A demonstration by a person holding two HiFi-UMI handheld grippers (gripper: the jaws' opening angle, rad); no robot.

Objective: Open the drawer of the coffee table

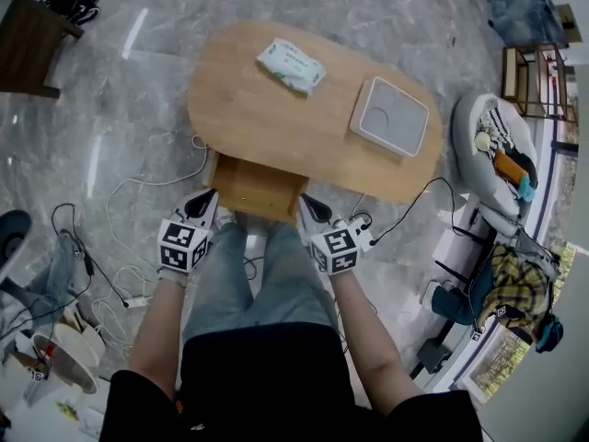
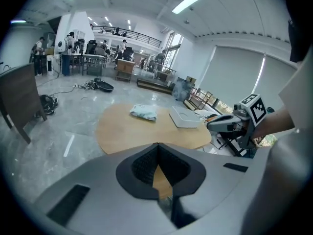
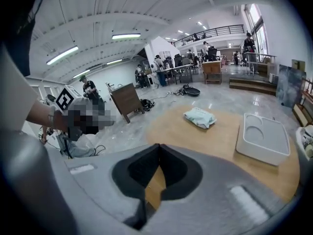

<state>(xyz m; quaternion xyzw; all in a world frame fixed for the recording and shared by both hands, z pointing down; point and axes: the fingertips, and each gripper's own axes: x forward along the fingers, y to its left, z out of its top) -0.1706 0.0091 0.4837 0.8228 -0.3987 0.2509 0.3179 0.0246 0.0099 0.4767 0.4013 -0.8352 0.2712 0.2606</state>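
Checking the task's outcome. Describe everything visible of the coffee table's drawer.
The drawer is a rectangular box of light wood, matching the oval coffee table. It is pulled out from under the table's near edge, toward the person, and sits level. What shows of its inside looks bare, and no handle can be made out. The left gripper and right gripper sit by its front corners with fingers shut. Whether they touch it cannot be judged.

The left claw (image 1: pixel 208 199) and right claw (image 1: pixel 306 203) are held side by side, tilted downward, jaws closed together on nothing. The left forearm (image 1: pixel 161 330) and right forearm (image 1: pixel 363 325) are extended forward.
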